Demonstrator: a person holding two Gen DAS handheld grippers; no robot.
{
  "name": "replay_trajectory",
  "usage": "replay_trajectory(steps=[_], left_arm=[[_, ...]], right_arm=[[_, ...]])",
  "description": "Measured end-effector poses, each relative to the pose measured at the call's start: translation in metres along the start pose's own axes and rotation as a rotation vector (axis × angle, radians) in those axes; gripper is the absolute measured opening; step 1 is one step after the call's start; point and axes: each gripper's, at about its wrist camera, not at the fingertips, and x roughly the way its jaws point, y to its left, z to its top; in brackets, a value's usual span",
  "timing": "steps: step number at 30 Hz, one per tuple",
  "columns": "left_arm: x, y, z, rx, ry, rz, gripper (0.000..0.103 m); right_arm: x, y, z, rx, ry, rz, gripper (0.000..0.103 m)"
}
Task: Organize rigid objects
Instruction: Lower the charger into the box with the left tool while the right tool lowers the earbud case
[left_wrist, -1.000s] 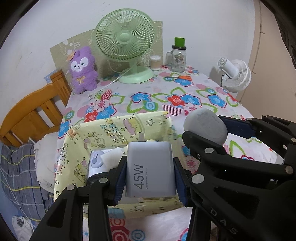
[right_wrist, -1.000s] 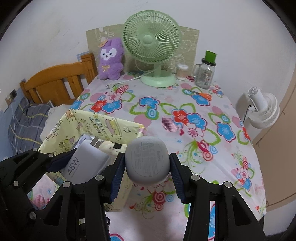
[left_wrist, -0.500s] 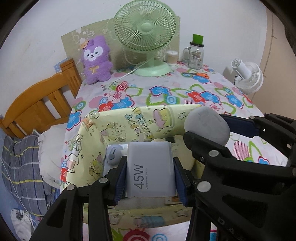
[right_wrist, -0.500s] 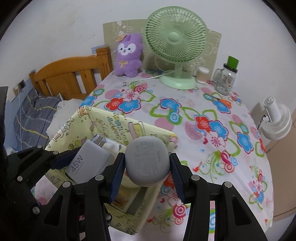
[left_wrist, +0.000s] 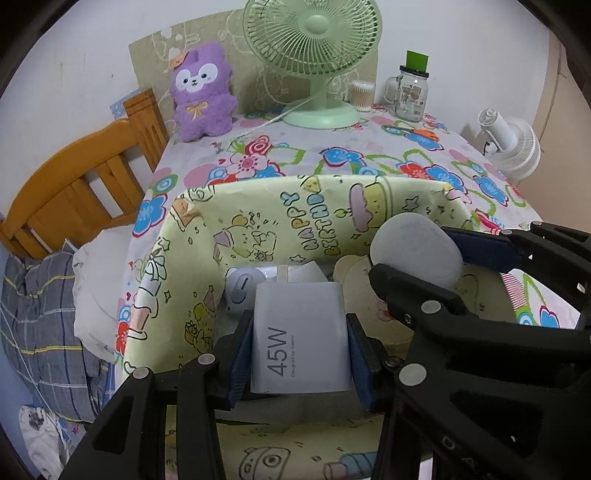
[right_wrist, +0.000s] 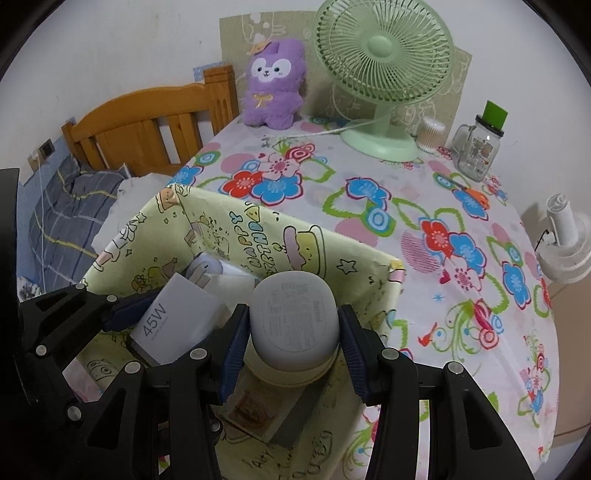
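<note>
Table with floral cloth (right_wrist: 461, 236), green desk fan (right_wrist: 384, 66) standing at its far edge, purple plush toy (right_wrist: 275, 83) left of the fan, cotton swab jar (right_wrist: 430, 134) and glass mug jar with green lid (right_wrist: 478, 147) right of the fan, yellow cartoon-print box (right_wrist: 295, 251) near the front, well apart from the fan

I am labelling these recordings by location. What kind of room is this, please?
Most likely a bedroom at home: a wooden bed frame with plaid bedding stands beside a table under a flowered cloth, which carries a purple plush toy and a green desk fan.
</note>
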Motion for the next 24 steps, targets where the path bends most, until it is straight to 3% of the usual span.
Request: replay_trajectory(steps=[15, 24], left_arm=[[0.009, 0.009, -0.002, -0.031, 0.023, -0.030, 0.048], [0.009, -0.001, 0.007, -0.015, 0.005, -0.062, 0.048]], right_arm=[[0.015, 0.008, 0.006, -0.034, 0.023, -0.001, 0.054], [-0.001, -0.001, 0.005, -0.057, -0.023, -0.083, 0.057]])
